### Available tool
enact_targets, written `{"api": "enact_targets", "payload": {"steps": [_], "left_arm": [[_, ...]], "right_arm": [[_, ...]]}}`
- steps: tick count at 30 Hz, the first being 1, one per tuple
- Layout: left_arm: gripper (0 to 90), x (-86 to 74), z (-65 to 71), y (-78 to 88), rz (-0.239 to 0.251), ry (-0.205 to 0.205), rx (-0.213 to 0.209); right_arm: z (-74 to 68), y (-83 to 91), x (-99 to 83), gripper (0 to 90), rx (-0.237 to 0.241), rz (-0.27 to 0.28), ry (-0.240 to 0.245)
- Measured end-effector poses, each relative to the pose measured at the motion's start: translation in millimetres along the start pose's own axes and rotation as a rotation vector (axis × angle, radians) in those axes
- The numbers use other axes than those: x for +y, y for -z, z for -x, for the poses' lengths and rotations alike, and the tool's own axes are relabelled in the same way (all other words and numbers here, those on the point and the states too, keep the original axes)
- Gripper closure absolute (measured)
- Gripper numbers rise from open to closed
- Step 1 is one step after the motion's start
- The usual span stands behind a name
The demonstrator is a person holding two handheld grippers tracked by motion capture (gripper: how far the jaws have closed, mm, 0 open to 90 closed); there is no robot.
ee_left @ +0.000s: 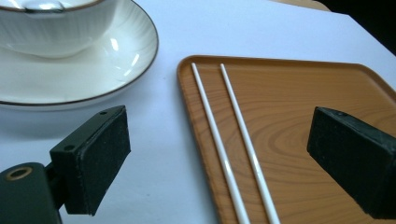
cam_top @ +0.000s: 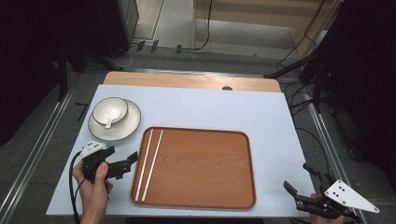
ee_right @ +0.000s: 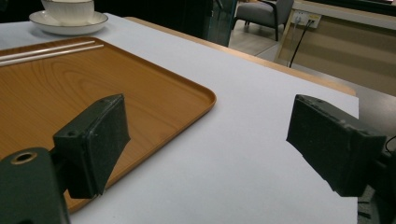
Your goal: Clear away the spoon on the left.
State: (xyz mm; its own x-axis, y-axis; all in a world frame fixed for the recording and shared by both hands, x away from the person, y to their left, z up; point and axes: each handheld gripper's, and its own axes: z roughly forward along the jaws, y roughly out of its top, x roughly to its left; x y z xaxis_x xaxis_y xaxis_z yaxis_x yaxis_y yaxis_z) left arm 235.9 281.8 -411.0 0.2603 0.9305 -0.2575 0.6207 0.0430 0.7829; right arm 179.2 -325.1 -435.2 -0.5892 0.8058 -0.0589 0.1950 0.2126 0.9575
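Two white chopsticks (cam_top: pixel 149 163) lie side by side along the left edge of a wooden tray (cam_top: pixel 201 131). My left gripper (cam_top: pixel 130 164) hovers just left of the tray, open, its jaws pointing toward the chopsticks with nothing between them. In the left gripper view the chopsticks (ee_left: pixel 224 154) run across the tray (ee_left: pixel 303 93) between the spread pads (ee_left: pixel 100 149). A white bowl (cam_top: pixel 110 109) with a spoon in it sits on a saucer (cam_top: pixel 128 127) at the back left. My right gripper (cam_top: pixel 296 176) is open above the table's front right corner, beside the tray (ee_right: pixel 70 79).
The white table top (cam_top: pixel 210 107) ends in a wooden strip at the back. Bowl and saucer (ee_left: pixel 93 70) stand close to the tray's far left corner. Cables and dark stands lie on the floor beyond the table.
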Motion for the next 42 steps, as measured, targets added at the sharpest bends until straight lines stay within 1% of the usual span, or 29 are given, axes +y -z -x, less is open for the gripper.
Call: {"api": "enact_targets", "payload": {"steps": [3, 6, 9, 10, 11, 12, 14, 15, 17, 20, 22, 25, 29, 31, 33, 36, 37, 39, 42], "left_arm": [[5.5, 4.1, -8.4, 2.7, -0.002, 0.008, 0.016], [5.5, 8.7, -19.5, 4.4, 0.004, 0.030, 0.036], [6.1, 13.8, -30.7, 5.2, 0.009, 0.061, 0.055], [7.0, 16.5, -34.4, 5.8, 0.008, 0.067, 0.062], [12.1, 18.3, -36.3, 6.2, 0.009, 0.068, 0.073], [14.6, 21.2, -39.4, 6.8, 0.008, 0.073, 0.087], [13.6, 25.1, -43.4, 6.9, 0.011, 0.081, 0.093], [13.7, 27.4, -45.3, 7.1, 0.018, 0.082, 0.088], [13.5, 31.7, -47.3, 5.4, 0.023, 0.071, 0.077], [14.8, 37.7, -49.9, -0.1, 0.015, 0.059, 0.107], [17.6, 41.2, -51.7, -3.6, 0.014, 0.066, 0.132], [23.0, 45.7, -56.0, -7.6, 0.015, 0.090, 0.149], [32.9, 51.2, -61.0, -10.9, 0.014, 0.121, 0.149], [37.9, 54.5, -64.7, -12.6, 0.014, 0.156, 0.156], [43.2, 57.1, -69.4, -13.7, 0.024, 0.190, 0.144], [50.0, 60.1, -74.5, -16.7, 0.025, 0.222, 0.134], [51.8, 60.8, -75.6, -17.7, 0.025, 0.226, 0.129], [52.8, 61.7, -76.8, -19.6, 0.017, 0.229, 0.135], [54.4, 62.1, -76.6, -24.1, 0.001, 0.231, 0.132]], "right_arm": [[-0.4, -0.2, 0.8, 13.2, 0.002, 0.000, -0.002], [-0.8, 0.0, 0.1, 13.2, 0.005, -0.004, 0.002], [0.4, 1.2, -0.5, 13.2, 0.004, 0.000, -0.004], [0.7, 1.6, -0.4, 13.2, 0.003, 0.002, -0.006], [0.9, 2.2, -0.2, 13.2, 0.003, 0.002, -0.004], [1.0, 2.4, -0.1, 13.2, 0.002, 0.001, -0.003], [1.4, 2.5, 0.0, 13.2, -0.001, 0.001, -0.002], [1.4, 2.4, 0.0, 13.2, -0.001, 0.000, -0.004], [1.3, 1.8, 0.0, 13.2, -0.001, 0.000, -0.003], [0.4, 0.9, 0.2, 13.2, 0.000, -0.003, -0.002], [0.3, 0.5, 0.0, 13.2, 0.002, -0.003, 0.001], [0.6, 0.9, -0.5, 13.2, 0.001, -0.006, -0.002], [1.6, 2.0, -1.0, 13.2, 0.000, -0.005, -0.006], [1.5, 2.3, -1.3, 13.2, 0.000, -0.008, -0.006], [1.4, 2.2, -1.4, 13.2, 0.001, -0.008, -0.005], [1.2, 1.8, -1.3, 13.2, 0.001, -0.008, -0.003], [1.0, 1.6, -1.3, 13.2, 0.001, -0.008, -0.003], [0.9, 1.5, -1.4, 13.2, 0.000, -0.010, -0.003], [1.2, 1.4, -1.7, 13.2, -0.001, -0.011, -0.002]]}}
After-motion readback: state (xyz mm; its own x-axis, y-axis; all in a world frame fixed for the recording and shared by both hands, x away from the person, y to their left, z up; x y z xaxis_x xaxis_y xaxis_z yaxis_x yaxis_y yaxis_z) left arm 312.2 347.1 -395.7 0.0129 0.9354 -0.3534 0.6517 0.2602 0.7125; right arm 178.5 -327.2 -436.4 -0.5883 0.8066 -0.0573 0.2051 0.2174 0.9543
